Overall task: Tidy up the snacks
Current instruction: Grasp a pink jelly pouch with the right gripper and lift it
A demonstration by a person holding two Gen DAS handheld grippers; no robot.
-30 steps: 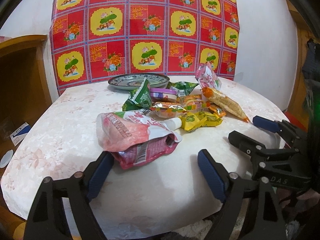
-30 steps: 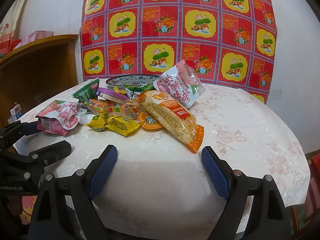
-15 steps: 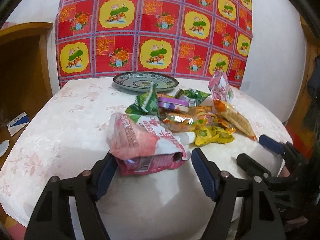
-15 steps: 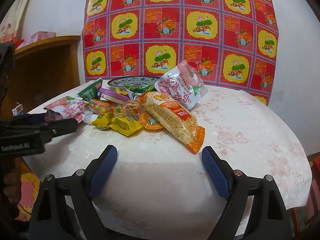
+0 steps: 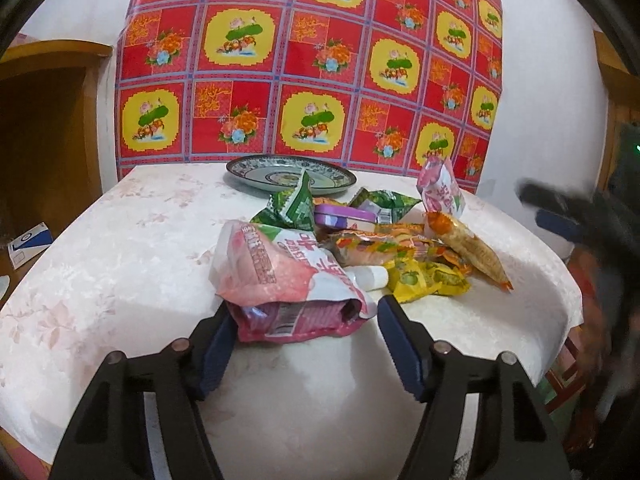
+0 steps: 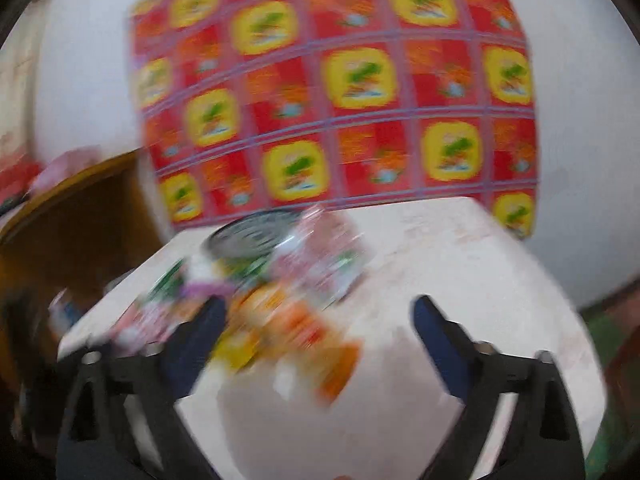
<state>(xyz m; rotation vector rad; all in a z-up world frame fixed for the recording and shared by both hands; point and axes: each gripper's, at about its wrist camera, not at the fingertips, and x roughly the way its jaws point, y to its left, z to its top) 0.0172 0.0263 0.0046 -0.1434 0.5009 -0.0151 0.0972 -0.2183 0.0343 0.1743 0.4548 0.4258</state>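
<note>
Our left gripper (image 5: 302, 338) is closing on the pink snack bag (image 5: 280, 280) at the table's (image 5: 120, 240) near edge. Our right gripper (image 6: 316, 332) hangs spread, empty, over the blurred snack pile (image 6: 260, 300). The slack bag could slip free if only its crumpled end gets pinched.

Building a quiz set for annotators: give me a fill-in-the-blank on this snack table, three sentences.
1. The left hand-held gripper, its jaws closing, has the ____ snack bag between them.
2. The patterned plate sits at the table's ____ edge, by the wall.
3. The cloth on the wall is checked in red and ____.

Missing words: pink; far; yellow
</note>
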